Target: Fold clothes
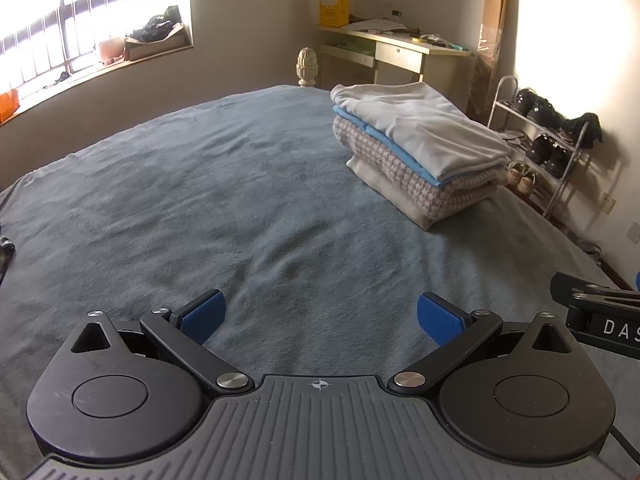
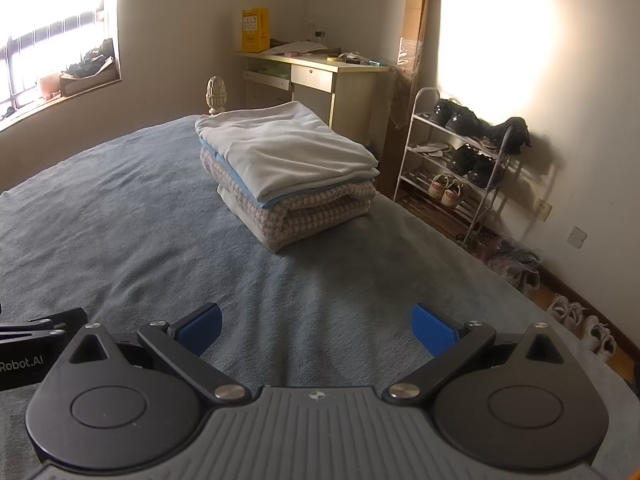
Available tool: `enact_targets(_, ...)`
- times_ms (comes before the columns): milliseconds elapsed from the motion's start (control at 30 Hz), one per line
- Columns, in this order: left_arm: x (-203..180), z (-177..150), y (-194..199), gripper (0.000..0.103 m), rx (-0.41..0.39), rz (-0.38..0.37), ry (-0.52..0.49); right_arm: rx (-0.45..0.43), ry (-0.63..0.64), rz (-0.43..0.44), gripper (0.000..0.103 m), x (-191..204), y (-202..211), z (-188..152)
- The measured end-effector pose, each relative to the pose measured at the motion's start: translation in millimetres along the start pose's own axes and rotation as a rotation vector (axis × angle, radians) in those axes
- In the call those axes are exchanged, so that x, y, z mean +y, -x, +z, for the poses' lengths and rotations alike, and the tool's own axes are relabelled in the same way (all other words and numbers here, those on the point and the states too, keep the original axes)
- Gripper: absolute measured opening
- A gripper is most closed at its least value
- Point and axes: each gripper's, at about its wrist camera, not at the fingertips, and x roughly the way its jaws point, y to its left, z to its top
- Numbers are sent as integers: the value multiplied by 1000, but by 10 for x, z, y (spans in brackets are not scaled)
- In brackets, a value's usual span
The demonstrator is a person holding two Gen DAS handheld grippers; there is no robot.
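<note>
A stack of folded clothes (image 1: 416, 148) (image 2: 288, 172) rests on the grey-blue bed cover (image 1: 200, 200) (image 2: 120, 220) near its far right corner: a pale grey garment on top, a light blue one under it, then a houndstooth knit and a cream piece at the bottom. My left gripper (image 1: 320, 316) hovers low over the bare cover well short of the stack, open, with nothing between its blue pads. My right gripper (image 2: 316, 324) is likewise open and empty, closer to the stack. Each gripper's body shows at the edge of the other's view.
Beyond the bed's far corner stand a bedpost finial (image 1: 306, 66) and a desk (image 1: 404, 56) with a yellow box (image 1: 334, 4). A shoe rack (image 2: 460, 168) lines the right wall, with shoes on the floor (image 2: 576, 316) beside the bed's right edge. A barred window (image 1: 80, 20) is at left.
</note>
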Motion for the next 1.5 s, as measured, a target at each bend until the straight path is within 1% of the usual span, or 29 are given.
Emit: enact_targets(1500,-8,-5,-20,103,14,-8,3,4,4,-6,103,-2,11,-12)
